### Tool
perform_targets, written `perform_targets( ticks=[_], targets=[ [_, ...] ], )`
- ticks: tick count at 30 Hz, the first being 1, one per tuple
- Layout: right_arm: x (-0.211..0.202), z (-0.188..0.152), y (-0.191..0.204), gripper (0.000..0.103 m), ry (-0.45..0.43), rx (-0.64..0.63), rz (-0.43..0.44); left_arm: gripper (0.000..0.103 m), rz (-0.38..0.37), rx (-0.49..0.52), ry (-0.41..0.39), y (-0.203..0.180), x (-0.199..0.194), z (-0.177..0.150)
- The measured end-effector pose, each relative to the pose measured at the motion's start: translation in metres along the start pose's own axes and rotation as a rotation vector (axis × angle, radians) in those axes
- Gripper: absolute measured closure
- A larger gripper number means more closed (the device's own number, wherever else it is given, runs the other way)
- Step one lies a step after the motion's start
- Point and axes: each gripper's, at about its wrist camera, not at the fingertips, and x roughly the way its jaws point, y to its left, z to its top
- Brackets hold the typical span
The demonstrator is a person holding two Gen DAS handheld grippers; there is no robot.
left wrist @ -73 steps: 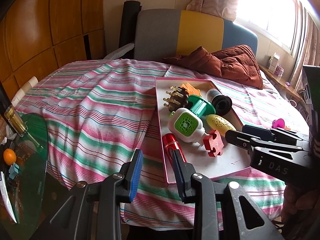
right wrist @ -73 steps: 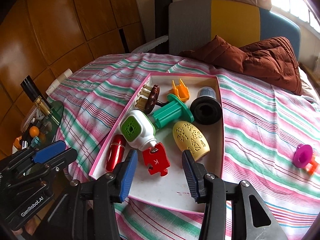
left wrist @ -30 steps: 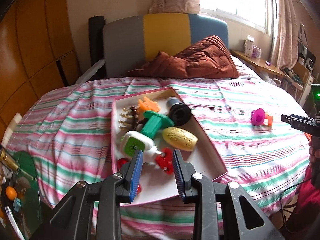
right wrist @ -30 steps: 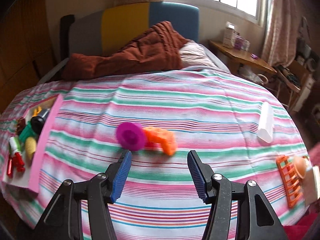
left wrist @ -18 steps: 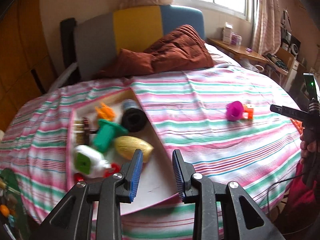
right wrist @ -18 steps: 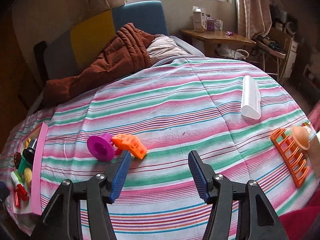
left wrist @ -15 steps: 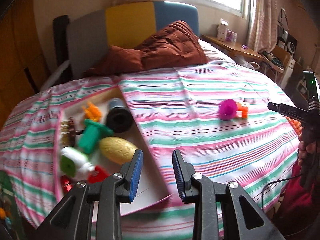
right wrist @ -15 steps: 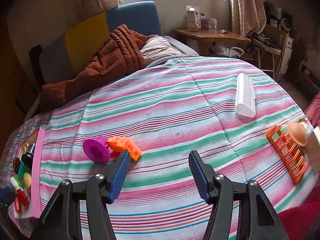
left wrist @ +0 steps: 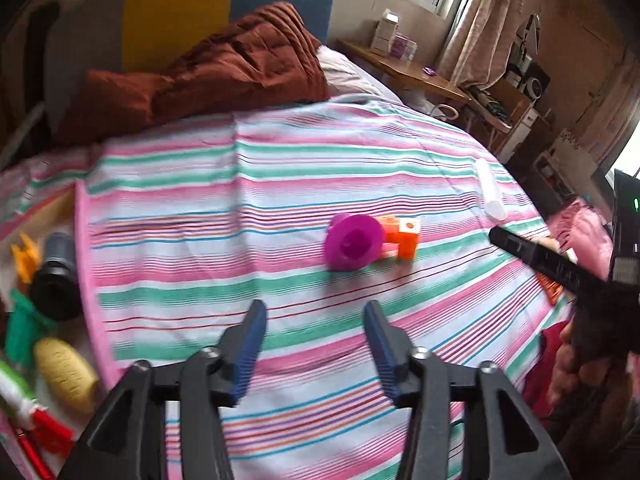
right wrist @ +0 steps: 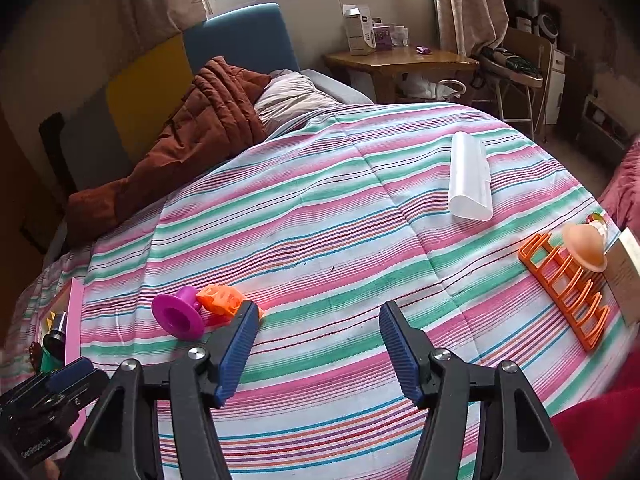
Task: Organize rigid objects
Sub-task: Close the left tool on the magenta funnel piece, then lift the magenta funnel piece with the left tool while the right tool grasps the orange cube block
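Both grippers are hovering with jaws spread wide and holding nothing: the left gripper (left wrist: 314, 344) is aiming at the magenta spool (left wrist: 352, 242), which is lying ahead of its gap and touching the orange block (left wrist: 402, 236), while the right gripper (right wrist: 316, 344) is pointing at bare striped bedspread (right wrist: 320, 216), those two pieces sitting just off its left finger. The task looks partly done: several toys are lying in the pink tray (left wrist: 86, 280), while the spool, block, white tube (right wrist: 470, 176) and orange rack (right wrist: 568, 280) are waiting outside it.
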Motion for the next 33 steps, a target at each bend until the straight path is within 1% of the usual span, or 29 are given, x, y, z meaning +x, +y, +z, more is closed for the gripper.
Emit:
perform_targets(
  ticks=[1, 3, 5, 7, 9, 12, 13, 14, 15, 16, 17, 20, 23, 27, 30, 33],
  targets=[
    [0.001, 0.0, -0.001, 0.039, 0.006, 0.003, 0.002, 0.037, -0.024, -0.026, 0.014, 0.0, 0.005, 0.005],
    [0.003, 0.0, -0.002, 0.039, 0.017, 0.01, 0.008, 0.036, -0.06, -0.065, 0.017, -0.002, 0.015, 0.016],
    [0.004, 0.0, -0.003, 0.039, 0.028, 0.016, 0.014, 0.03, -0.079, -0.071, 0.008, -0.007, 0.025, 0.028],
    [0.005, 0.0, -0.004, 0.039, 0.034, 0.023, 0.02, 0.026, -0.092, -0.08, 0.01, -0.012, 0.036, 0.04],
    [0.006, 0.0, -0.004, 0.039, 0.042, 0.027, 0.028, 0.021, -0.08, -0.076, 0.009, -0.015, 0.049, 0.049],
    [0.006, -0.001, -0.005, 0.036, 0.044, 0.033, 0.038, 0.021, -0.048, -0.071, 0.029, -0.015, 0.072, 0.056],
    [0.006, -0.001, -0.004, 0.036, 0.045, 0.034, 0.041, 0.021, -0.042, -0.074, 0.043, -0.014, 0.081, 0.057],
    [0.006, -0.001, -0.004, 0.035, 0.046, 0.033, 0.041, 0.025, -0.037, -0.079, 0.055, -0.013, 0.088, 0.056],
    [0.006, 0.0, -0.004, 0.035, 0.047, 0.033, 0.043, 0.03, -0.036, -0.082, 0.067, -0.011, 0.094, 0.054],
    [0.006, 0.0, -0.005, 0.035, 0.046, 0.032, 0.044, 0.048, -0.044, -0.085, 0.084, -0.009, 0.099, 0.052],
    [0.006, -0.001, -0.005, 0.035, 0.046, 0.031, 0.043, 0.047, -0.045, -0.093, 0.093, -0.007, 0.102, 0.049],
    [0.007, -0.001, -0.004, 0.035, 0.044, 0.028, 0.042, 0.047, -0.065, -0.072, 0.068, -0.007, 0.095, 0.045],
    [0.008, -0.002, -0.002, 0.035, 0.05, 0.019, 0.042, 0.047, -0.054, -0.047, 0.046, -0.006, 0.082, 0.036],
    [0.01, -0.004, 0.002, 0.035, 0.055, -0.002, 0.046, 0.047, -0.012, -0.01, 0.024, -0.004, 0.059, 0.016],
    [0.016, -0.009, 0.007, 0.035, 0.078, -0.029, 0.06, 0.047, 0.016, 0.021, -0.002, -0.003, 0.041, -0.002],
    [0.024, -0.016, 0.013, 0.035, 0.125, -0.041, 0.113, 0.047, 0.037, 0.058, -0.022, -0.004, 0.021, -0.02]
  ],
)
